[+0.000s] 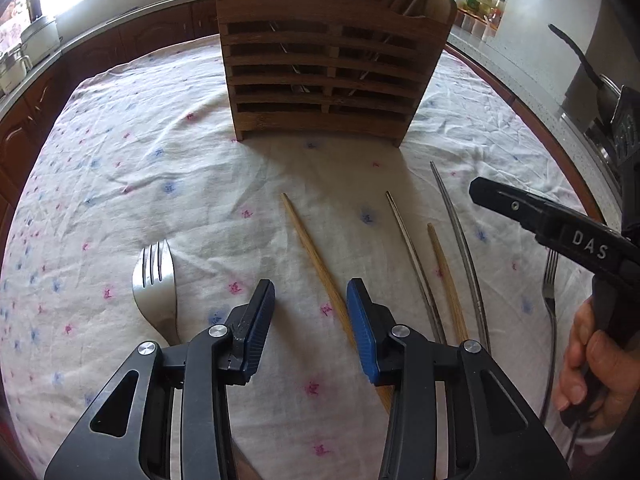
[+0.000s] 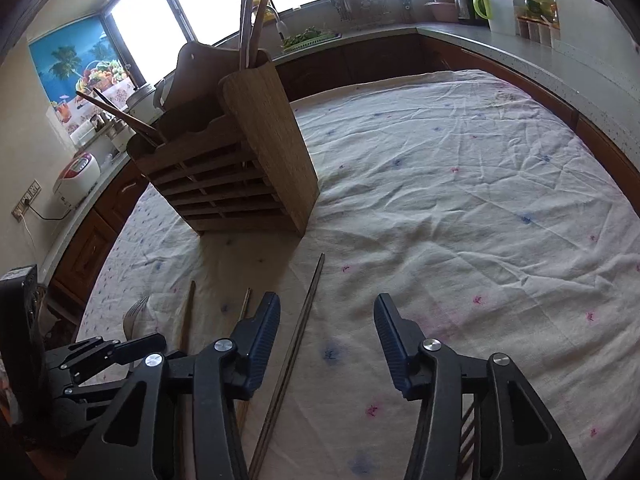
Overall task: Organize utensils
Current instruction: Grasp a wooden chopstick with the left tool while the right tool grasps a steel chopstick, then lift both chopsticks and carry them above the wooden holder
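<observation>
A slatted wooden utensil holder (image 1: 328,68) stands at the back of the cloth-covered table, with chopsticks and utensils in it; it also shows in the right wrist view (image 2: 240,168). On the cloth lie a wooden chopstick (image 1: 316,264), a metal chopstick (image 1: 414,260), a shorter wooden chopstick (image 1: 446,280), a long metal chopstick (image 1: 464,240), a fork (image 1: 156,292) at the left and a second fork (image 1: 550,300) at the right. My left gripper (image 1: 310,292) is open, low over the wooden chopstick. My right gripper (image 2: 326,312) is open and empty, beside a metal chopstick (image 2: 298,344).
The white flowered tablecloth (image 2: 460,200) covers a round table. Kitchen counters with wooden cabinets ring it, carrying a rice cooker (image 2: 78,176), a kettle (image 2: 466,0) and jars (image 1: 480,4). The left gripper (image 2: 100,364) shows at the lower left of the right wrist view.
</observation>
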### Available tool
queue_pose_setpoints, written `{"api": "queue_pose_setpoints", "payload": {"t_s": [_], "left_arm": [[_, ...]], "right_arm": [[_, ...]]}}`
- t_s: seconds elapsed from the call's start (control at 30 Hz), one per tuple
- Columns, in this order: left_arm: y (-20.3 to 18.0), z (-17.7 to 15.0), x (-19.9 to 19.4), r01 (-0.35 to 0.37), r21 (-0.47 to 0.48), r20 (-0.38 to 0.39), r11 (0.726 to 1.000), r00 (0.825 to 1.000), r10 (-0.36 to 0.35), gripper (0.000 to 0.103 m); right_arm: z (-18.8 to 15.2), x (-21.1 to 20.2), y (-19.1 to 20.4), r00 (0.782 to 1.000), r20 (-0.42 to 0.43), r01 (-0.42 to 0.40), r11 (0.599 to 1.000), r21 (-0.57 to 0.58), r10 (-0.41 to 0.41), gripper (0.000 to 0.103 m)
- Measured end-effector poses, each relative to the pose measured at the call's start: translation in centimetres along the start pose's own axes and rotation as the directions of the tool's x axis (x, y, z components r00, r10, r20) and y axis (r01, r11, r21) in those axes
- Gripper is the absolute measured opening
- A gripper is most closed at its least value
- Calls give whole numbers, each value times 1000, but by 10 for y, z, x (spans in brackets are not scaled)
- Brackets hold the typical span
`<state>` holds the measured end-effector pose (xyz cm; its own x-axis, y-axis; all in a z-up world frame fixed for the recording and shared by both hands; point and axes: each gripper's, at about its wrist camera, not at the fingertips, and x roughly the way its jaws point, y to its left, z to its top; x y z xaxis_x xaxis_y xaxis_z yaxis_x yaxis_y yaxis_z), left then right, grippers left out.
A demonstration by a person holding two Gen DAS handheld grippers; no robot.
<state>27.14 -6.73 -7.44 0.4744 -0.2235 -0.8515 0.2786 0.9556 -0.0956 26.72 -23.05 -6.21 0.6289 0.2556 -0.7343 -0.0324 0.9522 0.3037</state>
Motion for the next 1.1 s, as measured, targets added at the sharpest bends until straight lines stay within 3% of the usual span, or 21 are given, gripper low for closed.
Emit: {"api": "queue_pose_setpoints", "payload": {"t_s": [0.13,0.23,0.37,0.43,0.5,0.7,0.87,1.1], "left_arm": [[4,10,6,-2,-19,0,1000,1000,2,37],[1,18,11,-23,-12,4,1000,1000,23,37],[-12,24,19,-86,39,31,996,996,85,21],[-14,24,19,-83,49,45,995,996,80,11],[-14,24,19,-81,50,51,995,996,78,10],[5,19,6,-13,-13,47,1000,999,13,5],[19,10,-23,58,-64,88,996,995,-52,4],[30,1,-79,123,-99,186,987,977,-104,4]], "right_arm": [[8,26,9,998,-49,35,998,-45,-37,35],[13,36,23,993,-45,101,986,-131,-107,33],[10,39,33,987,-30,148,968,-202,-157,30],[6,36,35,987,-16,152,963,-221,-160,19],[3,33,34,988,-14,148,964,-221,-155,9],[6,24,16,999,-53,0,997,-76,-4,4],[4,-8,9,996,-16,-87,996,-26,87,4],[5,-61,18,985,75,-152,988,-29,154,4]]}}
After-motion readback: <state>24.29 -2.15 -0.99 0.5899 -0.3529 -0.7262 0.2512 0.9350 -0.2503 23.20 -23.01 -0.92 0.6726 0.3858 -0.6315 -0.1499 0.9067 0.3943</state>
